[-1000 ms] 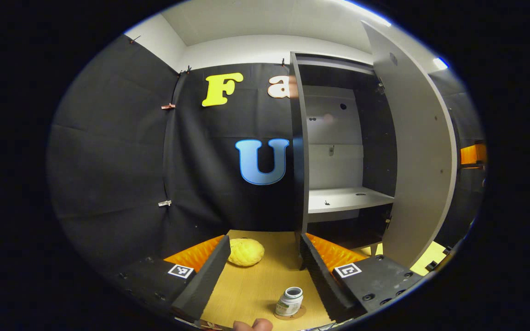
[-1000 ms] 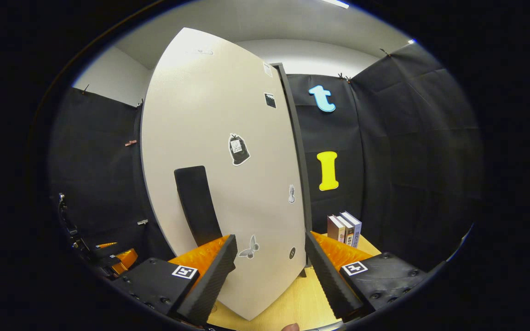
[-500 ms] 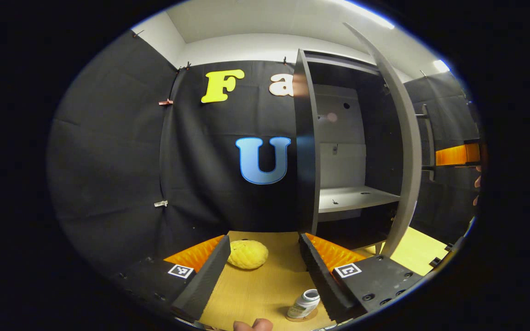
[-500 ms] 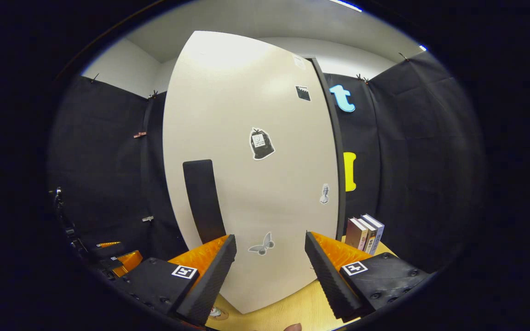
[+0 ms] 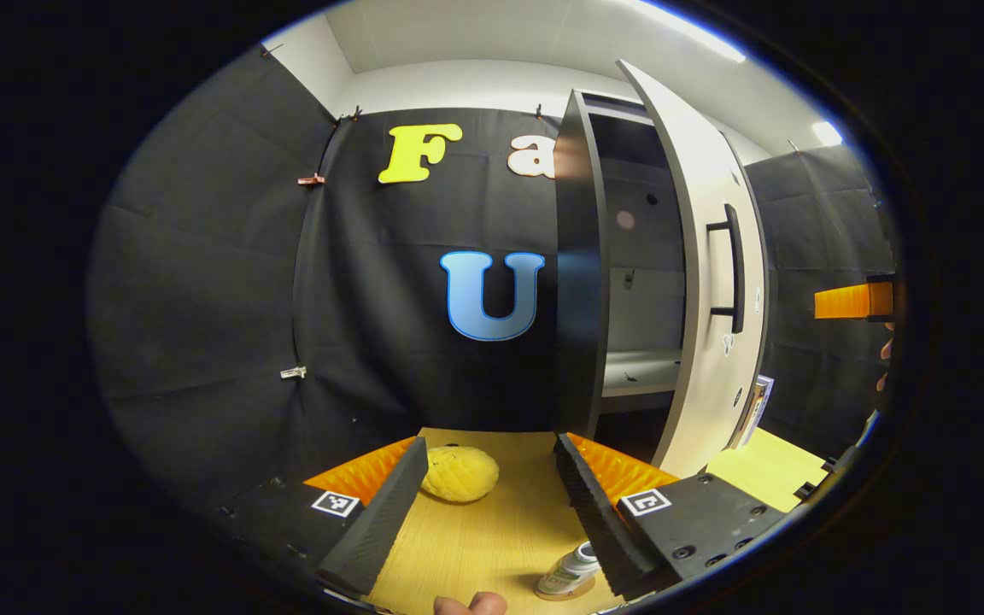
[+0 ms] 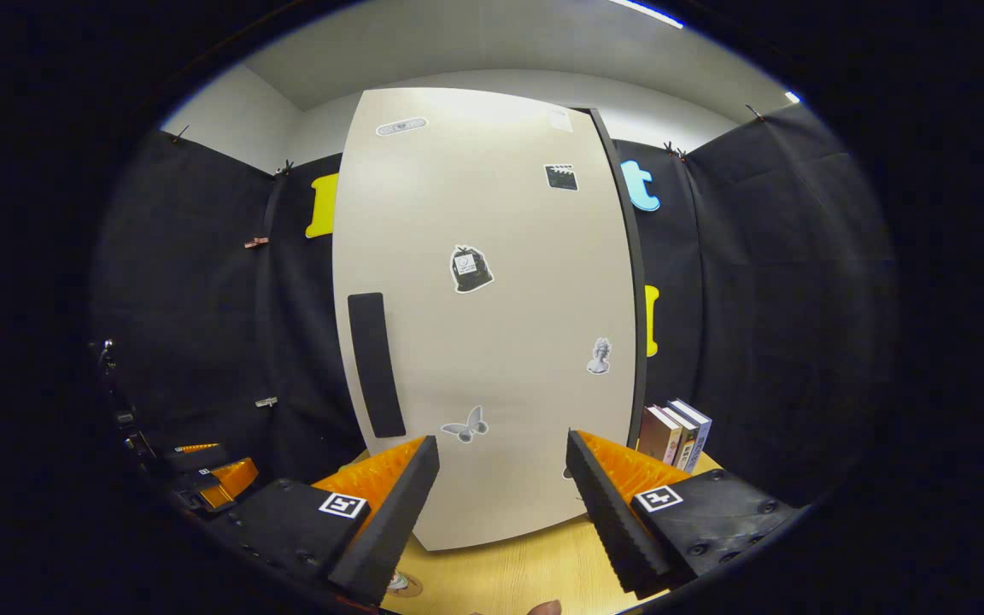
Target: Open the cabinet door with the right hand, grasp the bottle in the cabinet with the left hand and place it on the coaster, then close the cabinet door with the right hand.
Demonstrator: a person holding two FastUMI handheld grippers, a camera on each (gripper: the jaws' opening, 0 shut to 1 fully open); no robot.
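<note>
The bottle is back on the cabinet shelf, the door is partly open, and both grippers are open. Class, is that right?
Not quite. The left gripper view shows the bottle standing on the coaster on the table, not on the shelf. The cabinet door is partly open, and both grippers are open.

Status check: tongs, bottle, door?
Both tongs, left and right, open, empty. Small white bottle on round coaster. Pale grey cabinet door partly open; nothing blocking its path.
</note>
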